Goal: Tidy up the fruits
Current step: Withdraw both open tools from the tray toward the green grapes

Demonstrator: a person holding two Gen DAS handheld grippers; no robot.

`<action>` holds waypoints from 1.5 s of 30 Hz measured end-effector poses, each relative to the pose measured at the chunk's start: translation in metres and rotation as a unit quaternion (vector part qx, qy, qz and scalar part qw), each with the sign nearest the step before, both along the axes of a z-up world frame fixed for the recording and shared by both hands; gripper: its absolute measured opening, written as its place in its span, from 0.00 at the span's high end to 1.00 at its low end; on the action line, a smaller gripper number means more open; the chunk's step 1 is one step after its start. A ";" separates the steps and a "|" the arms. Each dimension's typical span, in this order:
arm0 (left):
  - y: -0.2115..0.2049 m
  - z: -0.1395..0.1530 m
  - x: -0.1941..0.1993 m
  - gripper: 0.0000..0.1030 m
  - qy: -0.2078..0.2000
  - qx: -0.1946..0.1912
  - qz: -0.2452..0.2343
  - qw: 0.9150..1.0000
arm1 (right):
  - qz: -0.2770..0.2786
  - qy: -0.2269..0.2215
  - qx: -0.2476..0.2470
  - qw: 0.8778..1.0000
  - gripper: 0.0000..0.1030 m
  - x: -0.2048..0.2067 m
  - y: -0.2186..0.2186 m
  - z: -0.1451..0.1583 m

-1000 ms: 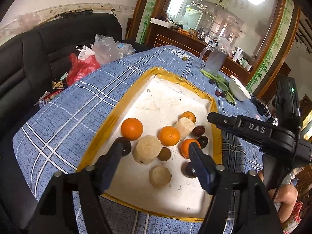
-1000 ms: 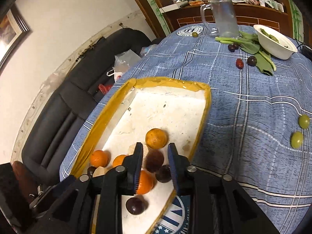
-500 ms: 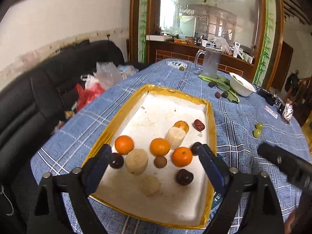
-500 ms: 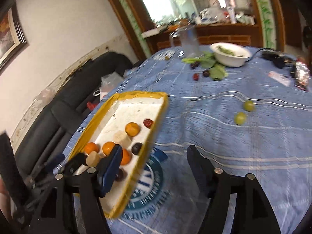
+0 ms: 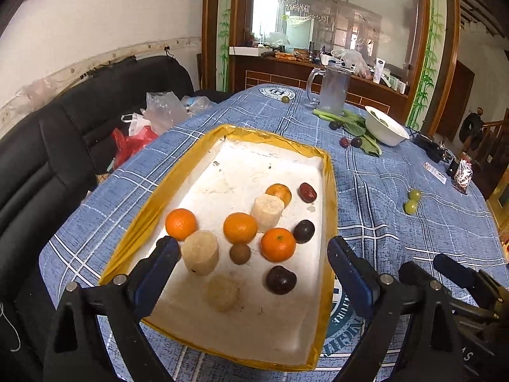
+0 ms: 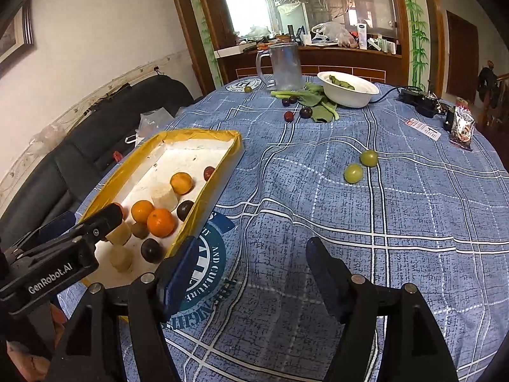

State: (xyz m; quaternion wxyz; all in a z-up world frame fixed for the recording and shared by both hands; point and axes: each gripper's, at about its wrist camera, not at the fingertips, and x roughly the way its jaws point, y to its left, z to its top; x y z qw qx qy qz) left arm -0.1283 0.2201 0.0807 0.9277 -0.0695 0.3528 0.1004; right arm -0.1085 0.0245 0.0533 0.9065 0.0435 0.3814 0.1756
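1. "GenRobot.AI" is showing on the left gripper (image 6: 79, 226) — spread, holding nothing.
2. The right gripper (image 6: 251, 270) is gaping, empty.
3. The tray (image 5: 331, 191) is holding four oranges (image 5: 277, 244); two green fruits (image 6: 353, 173) are lying on the cloth.

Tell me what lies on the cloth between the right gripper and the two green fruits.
Nothing: in the right wrist view only bare blue checked tablecloth runs from the open right gripper to the two green fruits.

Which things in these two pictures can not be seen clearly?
- Left wrist view: the right gripper is cut off by the right edge.
- Right wrist view: the tray is partly hidden behind the left gripper.
- Right wrist view: the white bowl hides most of its contents.
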 end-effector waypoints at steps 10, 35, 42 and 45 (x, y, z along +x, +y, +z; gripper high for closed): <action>-0.009 0.000 -0.001 0.08 0.001 0.009 -0.009 1.000 | 0.011 0.007 -0.001 1.000 0.28 -0.002 0.005 -0.003; -0.026 0.001 0.001 0.09 0.009 0.010 -0.031 0.999 | -0.007 0.016 0.008 1.000 0.24 -0.006 -0.015 -0.001; -0.037 0.002 0.005 0.09 0.008 0.015 -0.039 0.999 | -0.028 0.022 0.016 0.999 0.24 -0.001 -0.035 0.001; -0.040 0.002 0.007 0.09 0.010 0.014 -0.041 0.999 | -0.032 0.023 0.015 0.999 0.24 0.001 -0.040 0.000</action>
